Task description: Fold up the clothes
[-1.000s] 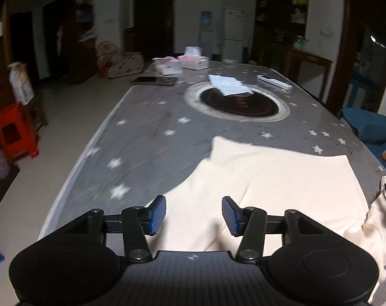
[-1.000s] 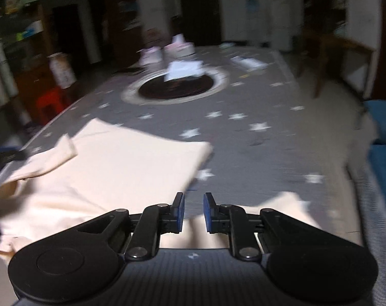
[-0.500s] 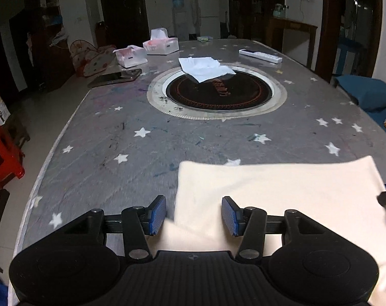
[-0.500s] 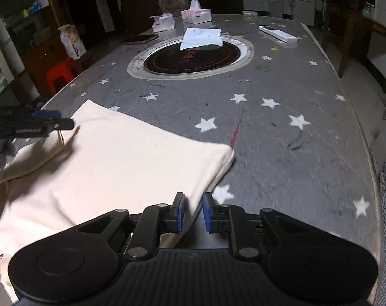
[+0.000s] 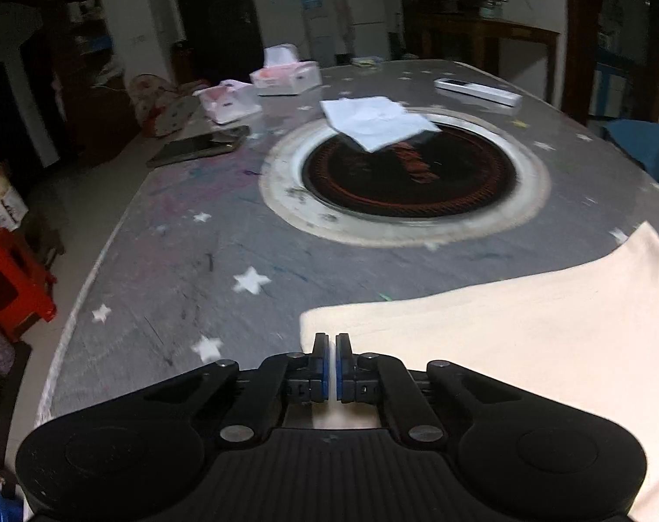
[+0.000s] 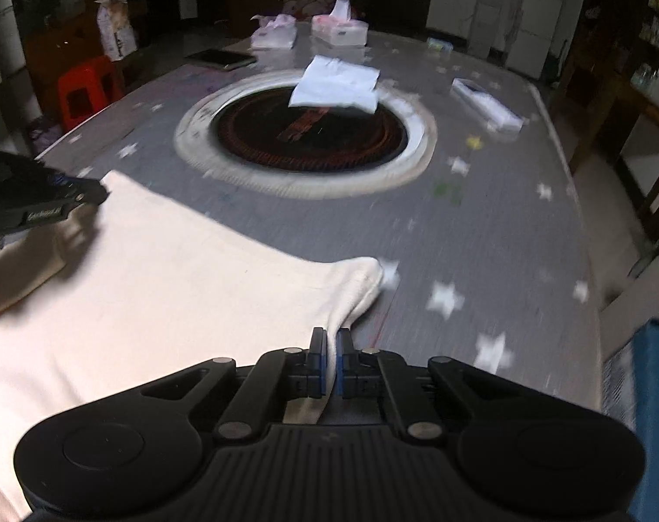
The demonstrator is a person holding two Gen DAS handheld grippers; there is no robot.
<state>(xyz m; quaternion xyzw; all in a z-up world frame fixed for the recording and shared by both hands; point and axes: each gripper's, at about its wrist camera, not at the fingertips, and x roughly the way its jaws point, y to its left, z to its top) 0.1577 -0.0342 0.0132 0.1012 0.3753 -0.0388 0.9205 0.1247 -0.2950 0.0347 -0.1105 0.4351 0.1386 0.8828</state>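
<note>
Left gripper (image 5: 332, 343): jaws just closed, pinched tight on near-left corner of cloth (image 5: 503, 348); thin bit of fabric btwn pads; grip sits right at the edge.
Right gripper (image 6: 331, 339): jaws just closed too, clamped on near-right corner; fabric bunched into a puckered ridge running up to the pads.
Cloth: cream, lying mostly flat on near end of table (image 5: 177, 269), one layer folded over; far edge just short of the round burner (image 5: 408, 174).
Further out: white paper (image 5: 373, 122) on burner rim; remote (image 5: 477, 89), phone (image 5: 199, 148), 2 tissue boxes (image 5: 286, 76) at far end, well apart from cloth.
Risks (judged):
- left hold is shallow, so corner may slip out if pulled hard;
- right may hold only top layer, so fold would open when lifted;
- uneven pull btwn hands gives a skewed edge, w/ wrinkles;
- wide sweep fwd could drag cloth onto burner, catch the paper.
</note>
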